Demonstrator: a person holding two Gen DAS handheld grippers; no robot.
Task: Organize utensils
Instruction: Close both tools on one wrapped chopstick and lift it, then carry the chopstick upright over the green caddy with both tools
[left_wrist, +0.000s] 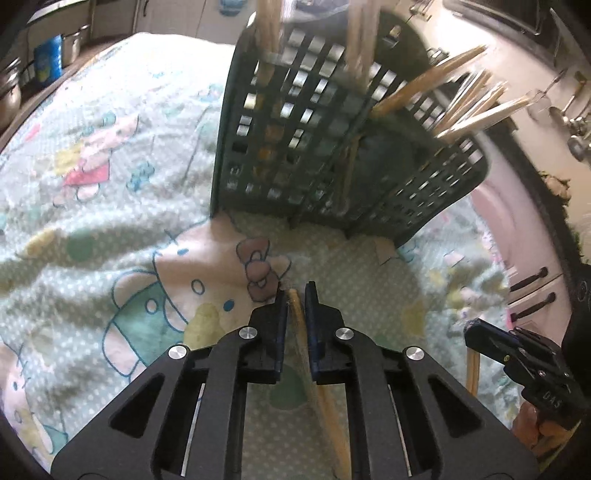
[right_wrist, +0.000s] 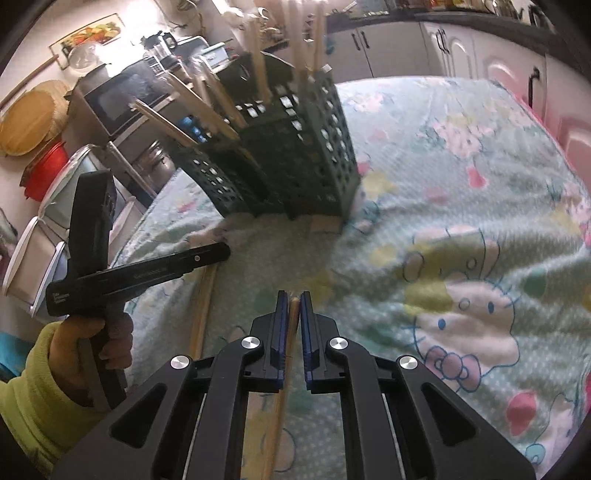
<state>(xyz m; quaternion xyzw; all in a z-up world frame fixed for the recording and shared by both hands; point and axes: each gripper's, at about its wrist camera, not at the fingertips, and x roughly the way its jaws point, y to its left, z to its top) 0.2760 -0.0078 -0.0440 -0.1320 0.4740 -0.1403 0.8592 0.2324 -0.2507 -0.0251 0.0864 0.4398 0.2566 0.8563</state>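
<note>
Landmark: green lattice utensil caddy (left_wrist: 317, 147), upright on cartoon-print cloth (left_wrist: 110, 184), wooden chopsticks (left_wrist: 461, 107) already leaning out of its compartments.

Left gripper (left_wrist: 294, 295) in front of caddy, jaws clamped on single chopstick (left_wrist: 301, 332) near its tip.

Right gripper (right_wrist: 290, 301) likewise in front of caddy, clamped on second chopstick (right_wrist: 291, 325).

Both sticks gripped near one end, probably so each can be tipped upright and dropped into a compartment.

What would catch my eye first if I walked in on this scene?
Probably the dark green lattice plastic basket bristling with wooden chopsticks, standing on a pale green cartoon-cat tablecloth. In front of it, the left gripper and the right gripper each pinch a single wooden chopstick.
</note>
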